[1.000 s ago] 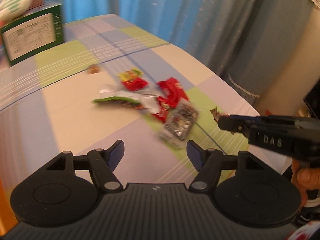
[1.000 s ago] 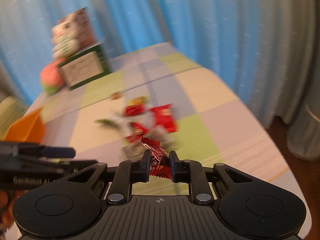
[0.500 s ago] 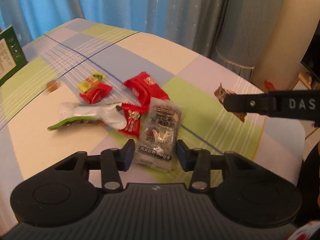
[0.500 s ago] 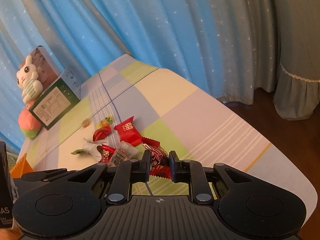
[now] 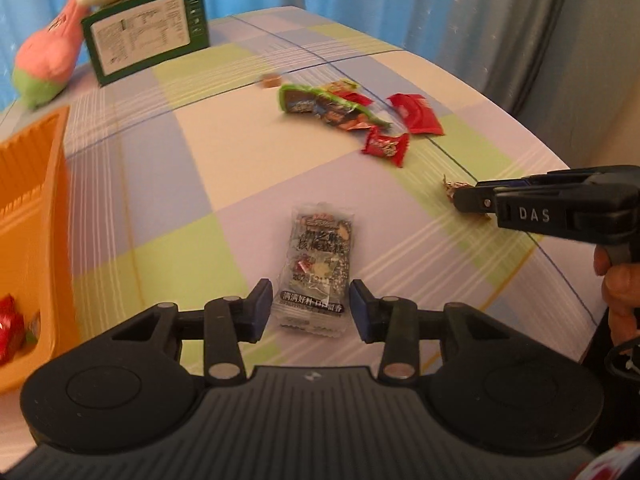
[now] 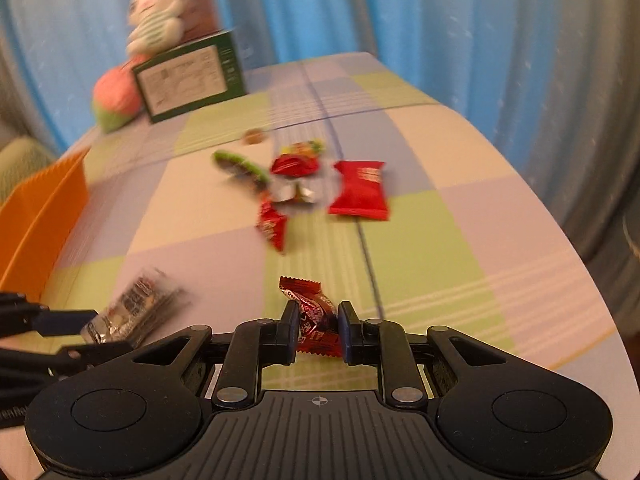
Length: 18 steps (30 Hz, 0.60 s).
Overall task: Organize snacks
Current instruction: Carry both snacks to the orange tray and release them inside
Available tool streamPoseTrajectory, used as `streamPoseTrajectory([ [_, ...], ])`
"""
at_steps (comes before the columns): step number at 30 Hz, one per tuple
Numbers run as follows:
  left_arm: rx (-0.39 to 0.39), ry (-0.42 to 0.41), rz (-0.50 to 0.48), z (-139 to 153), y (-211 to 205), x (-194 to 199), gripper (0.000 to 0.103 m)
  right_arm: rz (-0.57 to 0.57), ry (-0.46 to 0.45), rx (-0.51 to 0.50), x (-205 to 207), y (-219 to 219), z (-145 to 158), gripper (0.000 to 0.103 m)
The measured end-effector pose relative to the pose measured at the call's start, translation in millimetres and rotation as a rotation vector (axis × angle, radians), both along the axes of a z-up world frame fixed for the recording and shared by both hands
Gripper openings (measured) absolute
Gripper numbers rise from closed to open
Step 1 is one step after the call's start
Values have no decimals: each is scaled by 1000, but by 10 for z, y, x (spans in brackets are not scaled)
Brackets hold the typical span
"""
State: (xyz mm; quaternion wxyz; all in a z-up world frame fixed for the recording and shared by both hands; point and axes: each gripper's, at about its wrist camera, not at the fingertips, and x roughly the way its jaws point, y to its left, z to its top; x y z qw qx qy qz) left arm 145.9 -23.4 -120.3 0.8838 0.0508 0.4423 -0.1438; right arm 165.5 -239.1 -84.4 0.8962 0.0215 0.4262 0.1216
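My left gripper (image 5: 311,312) is shut on the near end of a clear nut-bar packet (image 5: 320,252), which it holds away from the snack pile. From the right wrist view, the same packet (image 6: 136,304) hangs blurred at the left gripper (image 6: 86,334). My right gripper (image 6: 319,330) is shut on a dark red candy (image 6: 308,300). In the left wrist view, the right gripper (image 5: 466,200) shows at the right with the candy (image 5: 450,186) at its tip. A green packet (image 5: 308,104), a red packet (image 5: 416,114) and a small red candy (image 5: 384,146) lie on the checked tablecloth.
An orange basket (image 5: 36,200) stands at the left table edge with red snacks (image 5: 8,328) inside. A green box (image 5: 148,36) and a plush toy (image 5: 48,52) sit at the back. Blue and grey curtains hang behind. A person's hand (image 5: 620,284) grips the right tool.
My left gripper closed on the clear packet and carried it out of the pile toward the orange basket, which came into view. The right gripper kept its candy while its view swung.
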Motion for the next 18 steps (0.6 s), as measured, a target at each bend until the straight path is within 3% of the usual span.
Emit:
streamPoseTrajectory([
  [5,-9,-48,-25,33,-44,27,47,35,-14,-72,-15,111,-68,26],
  [12,7,-48,-56,-14,-138,161,47,44,-16,-70,25,122,-77,28],
  [14,29,-32,-63,-58,-161,185,46,41,-15,-67,24,115,-71,27],
  [16,56,-21,-51,-90,-167,197,38,36,-11,-60,17,102,-64,25],
  [18,43,-16,-35,-78,-145,184,35,27,-11,-47,5,74,-47,25],
])
